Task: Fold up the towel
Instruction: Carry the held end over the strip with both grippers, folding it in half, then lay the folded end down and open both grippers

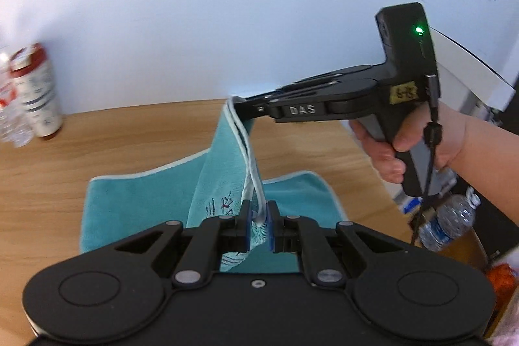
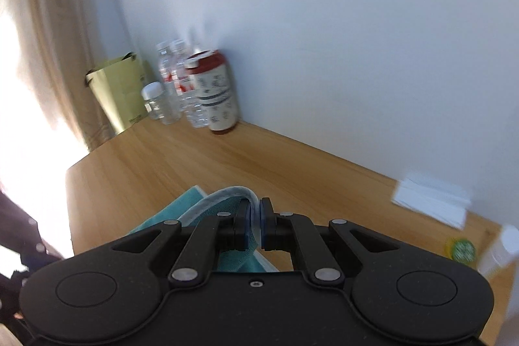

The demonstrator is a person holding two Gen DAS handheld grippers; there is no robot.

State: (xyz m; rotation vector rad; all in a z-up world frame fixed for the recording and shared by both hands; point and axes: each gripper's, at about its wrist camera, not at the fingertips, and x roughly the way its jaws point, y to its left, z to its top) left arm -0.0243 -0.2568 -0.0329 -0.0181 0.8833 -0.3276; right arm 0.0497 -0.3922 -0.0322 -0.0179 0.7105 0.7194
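A teal towel (image 1: 136,203) with pale piping lies partly on the wooden table (image 1: 97,145), its middle pulled up into a ridge. My left gripper (image 1: 259,221) is shut on the towel's near white edge. In the left wrist view my right gripper (image 1: 238,104) comes in from the right, held by a hand (image 1: 389,151), and is shut on the far end of the same raised edge. In the right wrist view my right gripper (image 2: 256,224) pinches the piped edge of the towel (image 2: 207,200), which droops to its left.
A red-capped white container (image 1: 37,89) and clear bottles stand at the table's far left against the wall; the same container (image 2: 215,93), bottles and a yellow-green bag (image 2: 118,89) show in the right wrist view. White folded paper (image 2: 431,200) lies at the right. A water bottle (image 1: 444,222) sits beyond the table's right edge.
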